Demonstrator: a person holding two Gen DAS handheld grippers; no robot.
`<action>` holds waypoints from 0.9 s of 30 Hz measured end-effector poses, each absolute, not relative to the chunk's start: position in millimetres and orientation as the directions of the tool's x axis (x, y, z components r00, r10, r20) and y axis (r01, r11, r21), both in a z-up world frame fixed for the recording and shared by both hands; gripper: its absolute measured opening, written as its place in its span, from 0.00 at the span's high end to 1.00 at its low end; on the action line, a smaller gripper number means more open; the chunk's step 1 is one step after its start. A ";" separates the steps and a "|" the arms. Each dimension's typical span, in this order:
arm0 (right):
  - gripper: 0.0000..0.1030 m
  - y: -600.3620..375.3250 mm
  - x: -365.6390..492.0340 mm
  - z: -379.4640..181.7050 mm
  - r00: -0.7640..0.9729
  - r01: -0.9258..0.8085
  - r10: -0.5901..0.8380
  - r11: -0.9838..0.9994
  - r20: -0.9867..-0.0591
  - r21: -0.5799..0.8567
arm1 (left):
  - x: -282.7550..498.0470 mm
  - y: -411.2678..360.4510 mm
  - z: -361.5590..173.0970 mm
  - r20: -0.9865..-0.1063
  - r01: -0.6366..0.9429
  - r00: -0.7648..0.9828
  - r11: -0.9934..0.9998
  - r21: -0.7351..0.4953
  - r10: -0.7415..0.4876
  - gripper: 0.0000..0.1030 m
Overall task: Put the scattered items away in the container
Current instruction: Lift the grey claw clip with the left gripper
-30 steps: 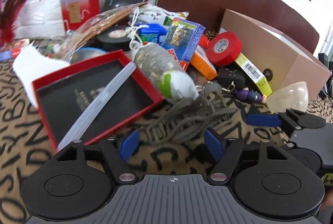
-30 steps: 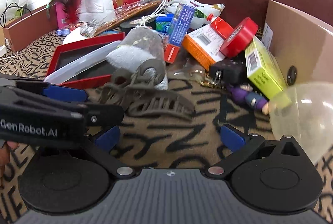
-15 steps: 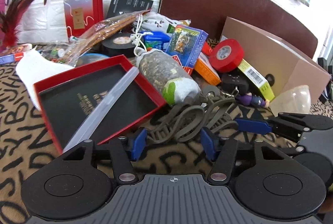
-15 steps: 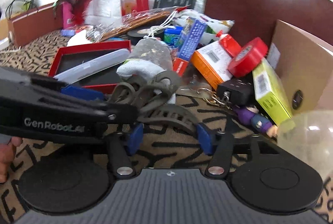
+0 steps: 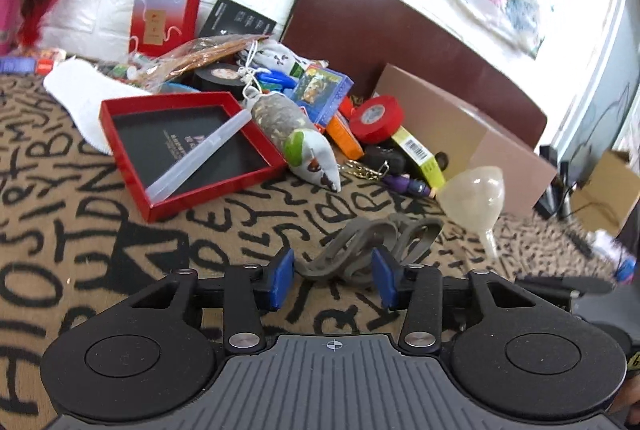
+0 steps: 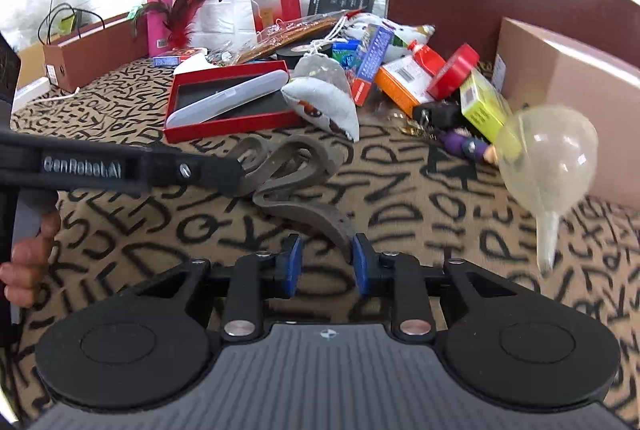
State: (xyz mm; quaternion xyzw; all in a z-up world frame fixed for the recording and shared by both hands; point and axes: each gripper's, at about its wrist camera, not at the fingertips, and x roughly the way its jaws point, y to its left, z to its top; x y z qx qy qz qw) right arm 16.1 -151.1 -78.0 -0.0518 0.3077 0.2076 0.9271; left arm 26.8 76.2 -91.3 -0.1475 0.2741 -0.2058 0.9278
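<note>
A grey hair claw clip (image 5: 372, 246) is held in the air between both grippers. My left gripper (image 5: 333, 278) is shut on one end of it. My right gripper (image 6: 325, 264) is shut on the clip's other end (image 6: 320, 214). The left gripper's arm (image 6: 120, 168) crosses the right wrist view from the left. The brown cardboard box (image 5: 480, 134) stands at the right, against the dark chair back; it also shows in the right wrist view (image 6: 568, 86). The scattered pile lies behind the clip.
A red tray (image 5: 132, 146) holds a clear tube (image 5: 200, 158). A fabric pouch (image 5: 296, 142), red tape roll (image 5: 376, 118), orange and green boxes, keys and a purple figure lie near the box. A clear funnel (image 6: 548, 154) stands by the box. A letter-print cloth (image 5: 80, 214) covers the table.
Both grippers closed on the clip and lifted it back toward me, away from the pile. The pile and funnel have not moved.
</note>
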 end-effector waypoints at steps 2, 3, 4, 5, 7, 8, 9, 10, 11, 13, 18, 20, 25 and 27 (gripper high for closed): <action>0.67 -155.7 13.3 -78.5 0.725 -0.407 0.362 0.912 -0.586 0.059 | 27.9 76.8 -91.6 -0.455 0.287 0.766 0.875 -0.389 -0.454 0.44; 0.66 -156.4 12.7 -78.6 0.726 -0.405 0.360 0.912 -0.586 0.059 | 29.1 76.8 -91.8 -0.458 0.284 0.766 0.876 -0.390 -0.452 0.44; 0.63 -156.2 13.0 -78.3 0.728 -0.402 0.356 0.914 -0.586 0.055 | 30.1 76.2 -91.3 -0.457 0.285 0.767 0.878 -0.386 -0.450 0.44; 0.60 -156.0 13.4 -78.0 0.732 -0.398 0.349 0.916 -0.585 0.049 | 30.9 75.5 -90.5 -0.457 0.288 0.769 0.881 -0.376 -0.447 0.43; 0.50 -155.5 14.5 -78.1 0.738 -0.390 0.336 0.920 -0.585 0.037 | 33.1 72.2 -87.3 -0.461 0.304 0.770 0.889 -0.342 -0.441 0.40; 0.50 -155.7 14.5 -78.4 0.739 -0.389 0.334 0.920 -0.585 0.033 | 34.5 70.3 -86.5 -0.469 0.307 0.769 0.894 -0.326 -0.435 0.32; 0.48 -156.2 14.9 -78.7 0.739 -0.390 0.333 0.920 -0.585 0.032 | 37.0 68.2 -85.9 -0.485 0.302 0.764 0.901 -0.312 -0.425 0.22; 0.46 -156.4 15.8 -78.9 0.739 -0.389 0.332 0.921 -0.585 0.031 | 39.1 66.3 -86.0 -0.498 0.298 0.760 0.905 -0.303 -0.417 0.20; 0.44 -156.1 16.9 -79.2 0.739 -0.390 0.332 0.921 -0.586 0.030 | 40.3 64.9 -86.6 -0.504 0.301 0.758 0.907 -0.296 -0.416 0.20; 0.36 -154.7 18.2 -79.9 0.739 -0.393 0.329 0.919 -0.588 0.020 | 42.1 62.3 -88.5 -0.520 0.312 0.744 0.906 -0.285 -0.420 0.21; 0.36 -149.8 25.5 -79.1 0.742 -0.401 0.321 0.916 -0.588 -0.006 | 46.7 51.3 -88.0 -0.552 0.327 0.736 0.920 -0.219 -0.392 0.23; 0.36 -148.0 30.5 -77.8 0.744 -0.403 0.322 0.915 -0.586 -0.010 | 51.0 46.5 -85.9 -0.555 0.337 0.735 0.920 -0.199 -0.389 0.23; 0.37 -143.8 41.2 -74.6 0.746 -0.419 0.332 0.908 -0.577 -0.018 | 66.7 38.5 -87.5 -0.566 0.360 0.721 0.914 -0.189 -0.401 0.19; 0.37 -142.8 44.1 -74.0 0.744 -0.423 0.337 0.906 -0.577 -0.018 | 71.0 36.5 -91.8 -0.566 0.367 0.716 0.910 -0.194 -0.410 0.21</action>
